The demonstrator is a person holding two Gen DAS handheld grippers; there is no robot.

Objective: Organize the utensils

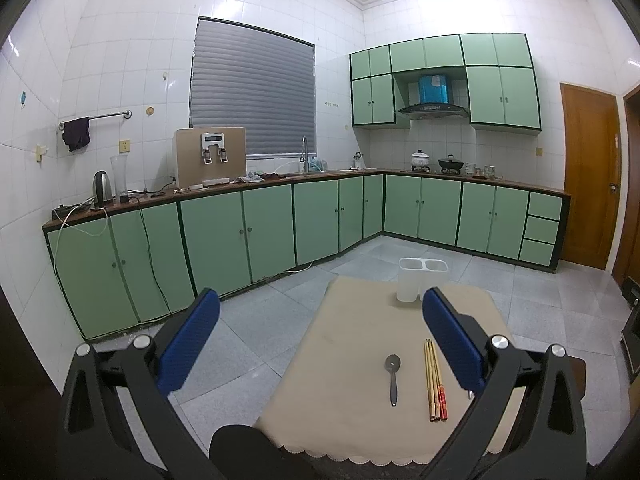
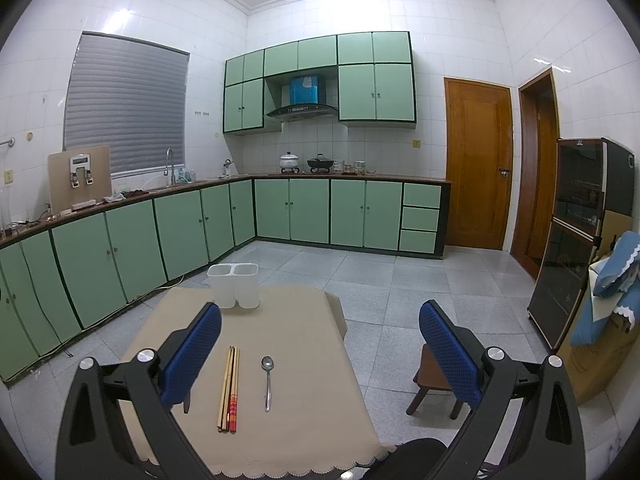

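- Both grippers are being held wide open and empty above the near edge of the cloth-covered table.
- The chopsticks and metal spoon are lying side by side, long axes pointing away, between the left gripper and the right gripper.
- The chopsticks are lying nearer the left gripper; the spoon is judged nearer the right.
- Farthest, the empty white two-compartment utensil holder is standing upright.

Home kitchen; green cabinets; range hood; sink faucet; pots.

Spoon right of chopsticks
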